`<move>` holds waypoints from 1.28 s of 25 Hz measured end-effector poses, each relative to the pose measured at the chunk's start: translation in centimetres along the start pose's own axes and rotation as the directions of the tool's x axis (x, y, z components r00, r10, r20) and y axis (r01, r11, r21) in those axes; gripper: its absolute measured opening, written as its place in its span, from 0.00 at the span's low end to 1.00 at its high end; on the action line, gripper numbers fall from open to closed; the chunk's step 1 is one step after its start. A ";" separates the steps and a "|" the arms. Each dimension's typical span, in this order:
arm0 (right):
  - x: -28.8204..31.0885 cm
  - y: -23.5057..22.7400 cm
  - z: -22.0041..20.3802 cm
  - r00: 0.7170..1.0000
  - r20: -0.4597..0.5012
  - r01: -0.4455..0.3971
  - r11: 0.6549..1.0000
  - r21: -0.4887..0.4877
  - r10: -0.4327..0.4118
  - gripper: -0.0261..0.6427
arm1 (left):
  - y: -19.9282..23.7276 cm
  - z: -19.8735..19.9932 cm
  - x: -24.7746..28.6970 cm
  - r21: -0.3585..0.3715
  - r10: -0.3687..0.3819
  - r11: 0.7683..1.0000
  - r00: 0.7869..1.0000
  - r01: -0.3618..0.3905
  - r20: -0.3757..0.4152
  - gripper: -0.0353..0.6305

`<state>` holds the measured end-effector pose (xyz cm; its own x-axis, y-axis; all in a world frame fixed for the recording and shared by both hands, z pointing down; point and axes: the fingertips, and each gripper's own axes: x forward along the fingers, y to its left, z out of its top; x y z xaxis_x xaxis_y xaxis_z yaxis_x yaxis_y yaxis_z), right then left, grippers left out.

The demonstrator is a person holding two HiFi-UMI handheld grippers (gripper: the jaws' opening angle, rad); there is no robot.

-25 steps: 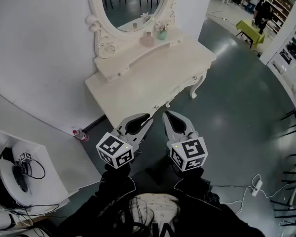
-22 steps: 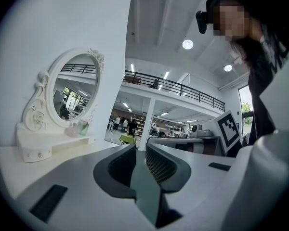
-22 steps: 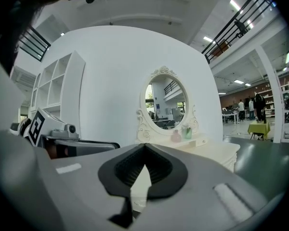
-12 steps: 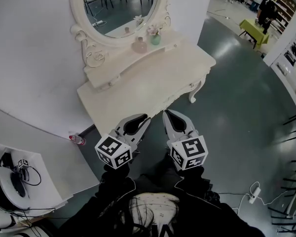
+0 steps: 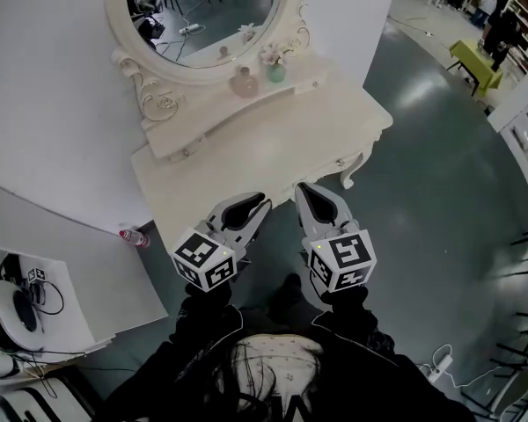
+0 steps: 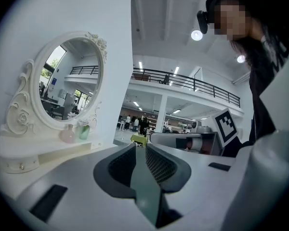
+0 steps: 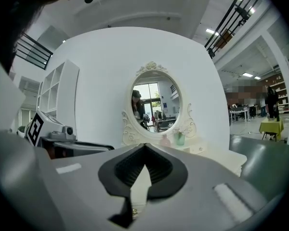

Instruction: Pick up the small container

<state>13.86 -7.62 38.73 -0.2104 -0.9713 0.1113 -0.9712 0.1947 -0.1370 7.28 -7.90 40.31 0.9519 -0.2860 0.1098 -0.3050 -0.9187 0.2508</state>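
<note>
A white dressing table [image 5: 273, 152] with an oval mirror [image 5: 202, 11] stands against the wall ahead. On its raised shelf sit a round pinkish bottle [image 5: 244, 83] and a small green container [image 5: 275, 71] with flowers; both also show in the left gripper view, the bottle [image 6: 67, 134] left of the green container [image 6: 84, 131]. My left gripper [image 5: 262, 202] and right gripper [image 5: 303, 188] hover side by side over the table's near edge, well short of the shelf. Both are shut and hold nothing. From the right gripper [image 7: 145, 146] the green container [image 7: 179, 138] lies ahead, slightly right.
A red-capped bottle [image 5: 132, 236] lies on the floor by the wall, left of the table. A white unit with cables [image 5: 26, 301] stands at lower left. A power strip [image 5: 440, 366] lies at lower right. A yellow-green table [image 5: 480, 64] and people are far off.
Both grippers have travelled forward with me toward the dressing table, whose near edge now lies under their tips. Their jaws stay shut and empty.
</note>
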 end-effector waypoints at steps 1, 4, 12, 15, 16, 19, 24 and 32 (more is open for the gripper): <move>0.2 -0.6 0.1 1.000 -0.002 -0.008 1.000 0.001 0.008 0.04 | 0.1 0.1 0.5 -0.001 0.010 1.000 1.000 -0.010 0.002 0.13; 0.6 -2.0 0.3 0.999 -0.004 -0.040 0.999 -0.001 0.040 0.04 | 0.2 0.4 1.9 -0.005 0.038 0.999 0.999 -0.038 0.010 0.13; 1.9 -3.9 0.0 0.993 -0.001 -0.114 0.993 0.018 0.114 0.04 | 0.3 0.1 3.8 0.001 0.096 0.995 0.995 -0.096 0.006 0.13; 2.7 -3.9 -0.2 0.990 0.000 -0.138 0.990 0.031 0.138 0.04 | 0.8 0.0 3.6 0.000 0.121 0.993 0.993 -0.121 -0.001 0.13; 2.9 -3.8 -0.3 0.989 -0.001 -0.145 0.989 0.035 0.145 0.04 | 1.0 -0.1 3.5 -0.002 0.129 0.992 0.992 -0.129 -0.003 0.13; 3.9 -3.6 -0.7 0.986 -0.009 -0.166 0.985 0.044 0.167 0.04 | 1.9 -0.3 3.1 -0.012 0.156 0.988 0.988 -0.156 -0.006 0.13; 6.0 -3.7 -1.0 0.981 -0.022 -0.190 0.981 0.046 0.191 0.04 | 4.2 -0.3 3.5 -0.023 0.183 0.983 0.983 -0.183 -0.010 0.13; 11.7 -5.7 -0.4 0.978 -0.041 -0.205 0.979 0.012 0.205 0.04 | 9.9 1.4 6.3 -0.031 0.187 0.982 0.982 -0.186 0.009 0.13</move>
<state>16.90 -20.05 41.17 -0.4095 -0.9042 0.1213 -0.9061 0.3878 -0.1690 10.28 -19.13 42.14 0.8785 -0.4548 0.1463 -0.4777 -0.8405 0.2558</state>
